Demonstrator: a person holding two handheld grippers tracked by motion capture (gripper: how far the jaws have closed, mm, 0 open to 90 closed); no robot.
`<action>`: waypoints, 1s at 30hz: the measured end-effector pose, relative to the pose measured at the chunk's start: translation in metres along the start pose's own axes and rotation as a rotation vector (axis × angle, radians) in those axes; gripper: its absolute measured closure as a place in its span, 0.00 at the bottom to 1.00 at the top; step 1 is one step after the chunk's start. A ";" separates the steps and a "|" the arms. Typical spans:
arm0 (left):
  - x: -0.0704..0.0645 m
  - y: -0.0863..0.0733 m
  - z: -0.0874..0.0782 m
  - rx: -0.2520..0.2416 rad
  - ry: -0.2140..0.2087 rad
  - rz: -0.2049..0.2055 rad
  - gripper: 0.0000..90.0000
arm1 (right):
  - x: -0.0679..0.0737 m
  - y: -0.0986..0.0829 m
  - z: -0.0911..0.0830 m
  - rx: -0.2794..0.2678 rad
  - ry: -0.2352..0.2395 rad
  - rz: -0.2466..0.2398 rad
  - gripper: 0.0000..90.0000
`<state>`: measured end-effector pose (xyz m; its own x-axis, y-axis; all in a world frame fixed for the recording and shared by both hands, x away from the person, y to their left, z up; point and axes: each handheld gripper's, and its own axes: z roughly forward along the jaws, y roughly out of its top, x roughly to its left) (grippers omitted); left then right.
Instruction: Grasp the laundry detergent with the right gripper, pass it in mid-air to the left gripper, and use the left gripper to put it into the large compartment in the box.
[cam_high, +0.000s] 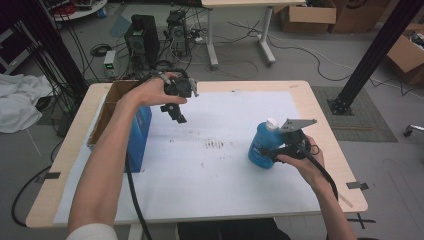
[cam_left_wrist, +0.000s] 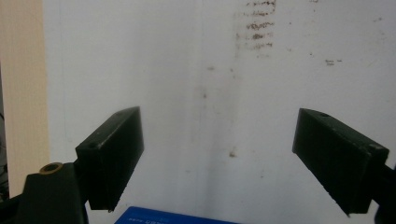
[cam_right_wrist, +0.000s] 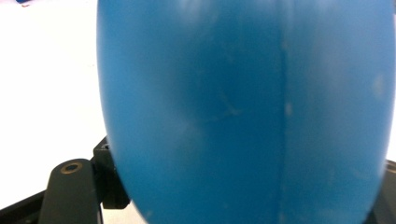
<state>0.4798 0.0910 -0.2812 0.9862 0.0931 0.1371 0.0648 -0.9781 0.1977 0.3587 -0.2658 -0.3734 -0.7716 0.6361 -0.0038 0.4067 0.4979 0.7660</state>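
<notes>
A blue bottle (cam_high: 262, 146) with a white cap stands on the white sheet (cam_high: 215, 175) at the right of the table. My right gripper (cam_high: 280, 149) is closed around the bottle's side, and in the right gripper view the blue bottle (cam_right_wrist: 243, 112) sits pressed between the jaws, hiding their tips. Held above the sheet's far left part, my left gripper (cam_high: 176, 115) points down. Its jaws stand wide apart with nothing between them, as the left gripper (cam_left_wrist: 219, 158) shows over bare sheet.
An open cardboard box with a blue side (cam_high: 139, 135) stands at the table's left edge; the blue box top (cam_left_wrist: 173, 217) lies just under my left jaws. Dark smudges (cam_high: 215, 145) mark the sheet's middle. Computer towers (cam_high: 142, 37) and cables lie on the floor beyond.
</notes>
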 end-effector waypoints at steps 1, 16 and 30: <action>0.000 0.000 0.000 0.000 0.003 0.003 0.19 | 0.000 0.000 0.000 -0.001 0.001 -0.002 0.30; -0.001 0.000 -0.001 -0.006 0.002 -0.002 0.19 | 0.000 0.000 0.001 0.005 -0.005 -0.012 0.35; -0.001 0.000 -0.001 -0.006 0.000 -0.002 0.19 | 0.001 -0.001 0.003 0.007 0.005 -0.020 0.43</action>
<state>0.4790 0.0913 -0.2802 0.9860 0.0954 0.1368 0.0663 -0.9769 0.2033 0.3593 -0.2638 -0.3764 -0.7820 0.6231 -0.0165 0.3944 0.5151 0.7610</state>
